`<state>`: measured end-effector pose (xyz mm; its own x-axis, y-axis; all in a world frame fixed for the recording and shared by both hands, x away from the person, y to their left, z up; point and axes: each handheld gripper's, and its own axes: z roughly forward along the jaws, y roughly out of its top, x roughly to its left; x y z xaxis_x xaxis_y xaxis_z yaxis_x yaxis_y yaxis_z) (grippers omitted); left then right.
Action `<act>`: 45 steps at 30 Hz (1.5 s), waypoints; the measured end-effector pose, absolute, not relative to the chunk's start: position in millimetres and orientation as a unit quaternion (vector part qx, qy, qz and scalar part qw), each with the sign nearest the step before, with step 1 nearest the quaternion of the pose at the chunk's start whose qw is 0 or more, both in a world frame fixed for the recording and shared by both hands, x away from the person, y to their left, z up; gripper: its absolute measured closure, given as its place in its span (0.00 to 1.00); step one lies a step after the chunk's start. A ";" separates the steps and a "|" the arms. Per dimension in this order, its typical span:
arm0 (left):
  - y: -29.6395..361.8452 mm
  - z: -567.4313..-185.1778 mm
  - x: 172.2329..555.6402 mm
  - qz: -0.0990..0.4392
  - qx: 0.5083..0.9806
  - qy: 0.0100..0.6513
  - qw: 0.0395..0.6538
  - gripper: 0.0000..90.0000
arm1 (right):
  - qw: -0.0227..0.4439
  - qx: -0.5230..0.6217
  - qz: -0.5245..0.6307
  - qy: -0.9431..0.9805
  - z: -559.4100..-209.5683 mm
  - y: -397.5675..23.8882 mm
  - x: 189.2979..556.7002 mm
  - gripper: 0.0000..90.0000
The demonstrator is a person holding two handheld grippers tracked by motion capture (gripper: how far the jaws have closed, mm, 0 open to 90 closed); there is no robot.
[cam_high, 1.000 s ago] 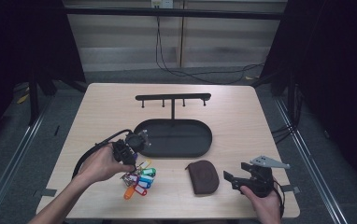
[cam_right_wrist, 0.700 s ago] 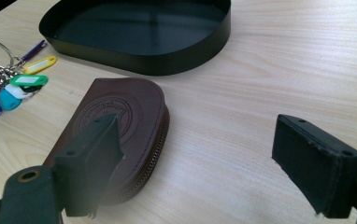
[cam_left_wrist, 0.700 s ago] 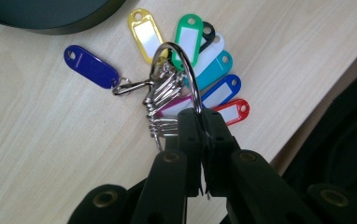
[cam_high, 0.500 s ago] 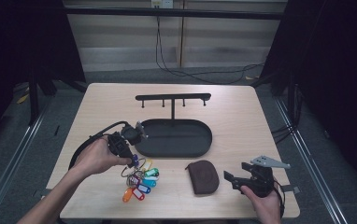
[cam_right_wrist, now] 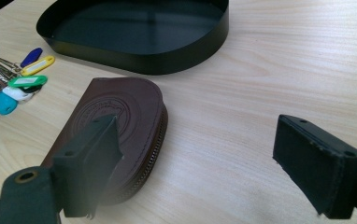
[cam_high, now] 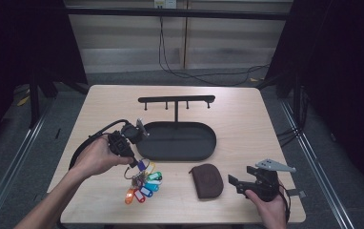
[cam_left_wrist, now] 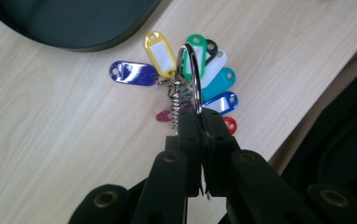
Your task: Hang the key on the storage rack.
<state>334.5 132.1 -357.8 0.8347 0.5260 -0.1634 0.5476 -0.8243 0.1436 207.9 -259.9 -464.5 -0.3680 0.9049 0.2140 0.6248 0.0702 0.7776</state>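
Note:
A metal key ring (cam_left_wrist: 191, 70) carries several coloured key tags (cam_high: 144, 185) fanned out on the wooden table near its front left. My left gripper (cam_high: 133, 163) points down over them, shut on the ring, which sticks up from its jaws in the left gripper view (cam_left_wrist: 199, 119). A brown round leather pouch (cam_high: 207, 180) lies flat to the right of the tags. Just right of the pouch, my right gripper (cam_high: 235, 182) rests low and open. In the right gripper view its jaws (cam_right_wrist: 200, 149) stand wide apart, the pouch (cam_right_wrist: 116, 121) behind the left one.
A black oval tray (cam_high: 180, 140) lies at the table's middle, with a black hook rack (cam_high: 176, 101) standing at its far edge. The tray's wall (cam_right_wrist: 167, 63) lies beyond the pouch. The left gripper's cable (cam_high: 92, 140) loops by the left hand. Bare tabletop (cam_high: 251, 119) stretches right.
My left gripper has shifted a little left and upward with the key ring pinched in it, and the tags have trailed along. The right gripper and pouch have stayed put.

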 end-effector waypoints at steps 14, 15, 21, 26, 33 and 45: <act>133.0 -341.7 342.0 -0.048 0.952 0.287 0.097 0.98 | 0.165 0.542 0.421 0.709 -464.2 -261.6 207.5 0.16; 132.6 -343.0 342.3 -0.048 0.950 0.292 0.097 0.98 | 0.164 0.542 0.421 0.709 -464.4 -261.6 207.6 0.16; 132.6 -344.9 342.9 -0.062 0.949 0.292 0.102 0.98 | 0.164 0.541 0.420 0.710 -464.4 -261.4 207.3 0.16; 136.5 -334.2 343.0 -0.067 0.948 0.291 0.111 0.98 | 0.164 0.540 0.420 0.710 -464.9 -261.3 208.3 0.16; 141.9 -317.9 344.2 -0.055 0.946 0.297 0.119 0.98 | 0.163 0.540 0.419 0.711 -465.2 -260.6 208.4 0.17; 143.0 -287.5 346.8 -0.032 0.944 0.307 0.119 0.98 | 0.164 0.542 0.417 0.711 -465.1 -261.1 208.9 0.17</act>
<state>346.8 143.0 -287.5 0.8094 0.5717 -0.1346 0.5872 -0.7830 0.2053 208.9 -261.1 -465.1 -0.3593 0.9070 0.2195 0.6337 0.0645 0.7709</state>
